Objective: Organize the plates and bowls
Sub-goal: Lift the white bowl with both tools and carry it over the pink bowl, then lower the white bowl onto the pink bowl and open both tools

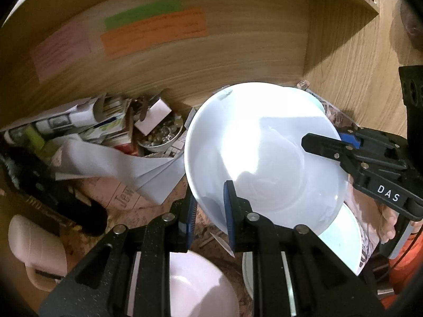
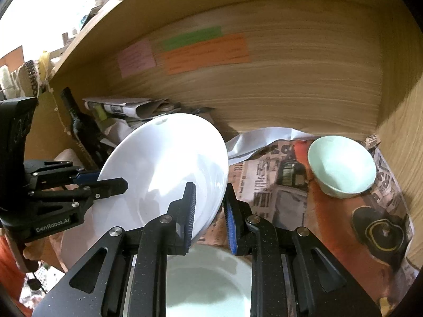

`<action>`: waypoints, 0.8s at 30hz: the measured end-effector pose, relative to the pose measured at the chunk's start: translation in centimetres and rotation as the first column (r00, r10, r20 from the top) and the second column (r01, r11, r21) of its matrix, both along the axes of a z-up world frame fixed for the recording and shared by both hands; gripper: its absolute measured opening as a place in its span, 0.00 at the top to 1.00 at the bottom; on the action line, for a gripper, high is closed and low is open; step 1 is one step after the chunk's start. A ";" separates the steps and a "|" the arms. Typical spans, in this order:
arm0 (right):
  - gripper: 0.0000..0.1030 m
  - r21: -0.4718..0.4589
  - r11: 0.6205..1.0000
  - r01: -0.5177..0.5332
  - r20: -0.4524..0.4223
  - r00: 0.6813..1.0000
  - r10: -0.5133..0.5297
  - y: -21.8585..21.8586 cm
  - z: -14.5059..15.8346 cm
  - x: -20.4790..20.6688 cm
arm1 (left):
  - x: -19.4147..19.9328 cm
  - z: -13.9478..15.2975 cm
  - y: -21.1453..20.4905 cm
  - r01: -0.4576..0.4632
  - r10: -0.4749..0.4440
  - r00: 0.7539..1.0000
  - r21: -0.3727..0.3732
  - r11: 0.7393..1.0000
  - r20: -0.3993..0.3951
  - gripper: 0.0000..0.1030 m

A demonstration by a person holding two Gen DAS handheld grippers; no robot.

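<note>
Both claws pinch opposite rims of one white plate (image 1: 261, 153), left claw (image 1: 210, 211), right claw (image 2: 208, 211), held tilted above the paper-covered desk (image 2: 290, 198). Keeping them level together probably stops slipping; a pale green plate (image 2: 208, 277) waits below.

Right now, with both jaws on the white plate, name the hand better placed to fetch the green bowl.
Probably right: the green bowl lies beside the right gripper; the left gripper holds the white plate at its far rim.

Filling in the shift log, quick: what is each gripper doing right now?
Left gripper: shut on the rim of the large white ceramic plate.
Right gripper: shut on the same plate's opposite rim.
</note>
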State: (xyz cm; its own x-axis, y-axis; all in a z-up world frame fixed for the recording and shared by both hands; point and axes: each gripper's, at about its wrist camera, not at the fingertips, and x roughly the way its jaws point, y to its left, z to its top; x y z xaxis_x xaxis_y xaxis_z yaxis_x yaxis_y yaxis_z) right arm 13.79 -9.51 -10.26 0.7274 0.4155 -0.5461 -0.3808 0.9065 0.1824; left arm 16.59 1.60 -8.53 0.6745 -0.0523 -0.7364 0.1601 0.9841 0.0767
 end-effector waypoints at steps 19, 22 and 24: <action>0.81 -0.009 0.996 -0.084 -0.009 0.996 0.084 5.5 -0.7 -2.1 | -6.3 0.0 4.7 -0.095 0.097 0.995 -0.044 0.994 0.038 0.81; 0.81 -0.009 0.995 -0.101 -0.017 0.995 0.101 6.4 -1.1 -2.2 | -7.1 -0.4 5.7 -0.112 0.114 0.993 -0.049 0.993 0.034 0.81; 0.81 -0.013 0.993 -0.114 -0.023 0.993 0.113 7.1 -1.3 -2.4 | -7.5 -0.6 6.4 -0.124 0.125 0.992 -0.052 0.991 0.031 0.81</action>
